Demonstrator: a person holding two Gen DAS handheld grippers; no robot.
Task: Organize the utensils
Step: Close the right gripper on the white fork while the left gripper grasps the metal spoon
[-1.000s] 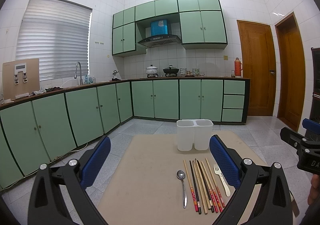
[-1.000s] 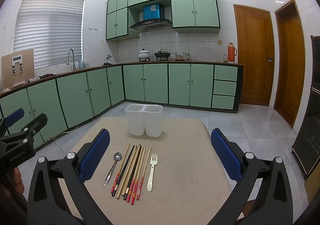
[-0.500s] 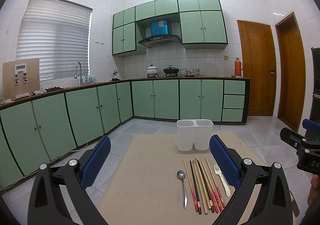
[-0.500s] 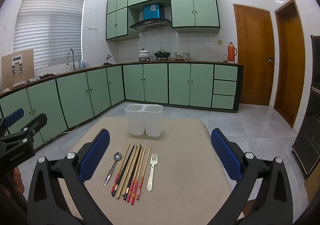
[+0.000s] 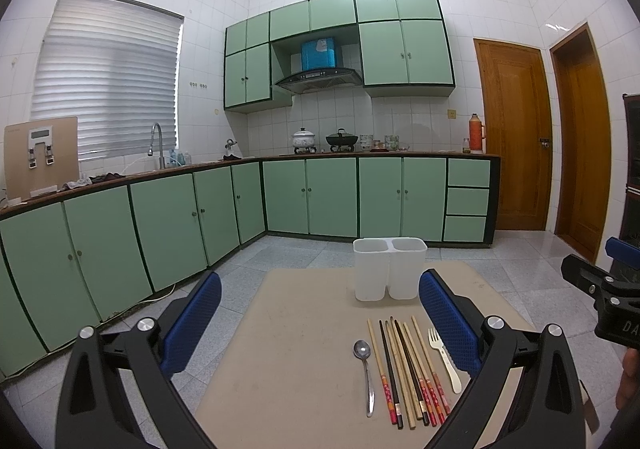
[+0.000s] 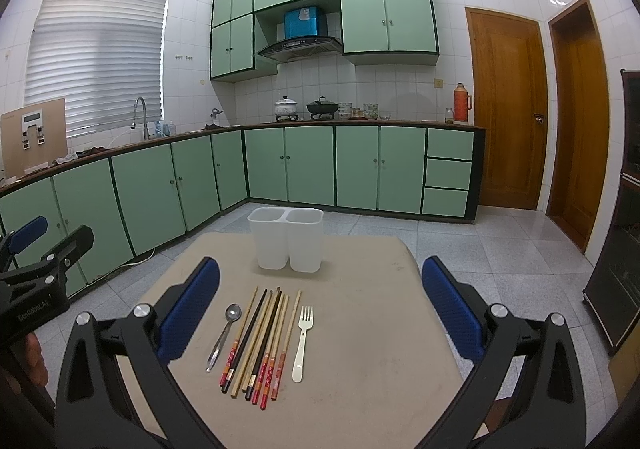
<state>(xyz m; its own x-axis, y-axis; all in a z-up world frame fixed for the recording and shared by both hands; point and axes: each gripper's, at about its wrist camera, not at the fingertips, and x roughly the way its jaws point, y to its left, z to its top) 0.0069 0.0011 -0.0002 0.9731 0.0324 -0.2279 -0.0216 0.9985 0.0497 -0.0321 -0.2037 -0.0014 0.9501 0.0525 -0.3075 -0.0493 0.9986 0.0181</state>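
A metal spoon (image 5: 367,373) (image 6: 225,332), several chopsticks (image 5: 408,371) (image 6: 258,341) and a cream plastic fork (image 5: 444,359) (image 6: 302,341) lie side by side on a beige table (image 5: 288,349) (image 6: 368,361). A white two-compartment holder (image 5: 389,268) (image 6: 286,244) stands empty behind them. My left gripper (image 5: 320,319) is open and empty, held above the table left of the utensils. My right gripper (image 6: 320,305) is open and empty, above the utensils' right side. Each gripper shows at the edge of the other's view (image 5: 600,289) (image 6: 36,269).
Green kitchen cabinets (image 6: 280,165) run along the back and left walls beyond a tiled floor. Two wooden doors (image 6: 508,109) stand at the right. A dark cabinet (image 6: 624,269) is at the far right. The table's far edge is just behind the holder.
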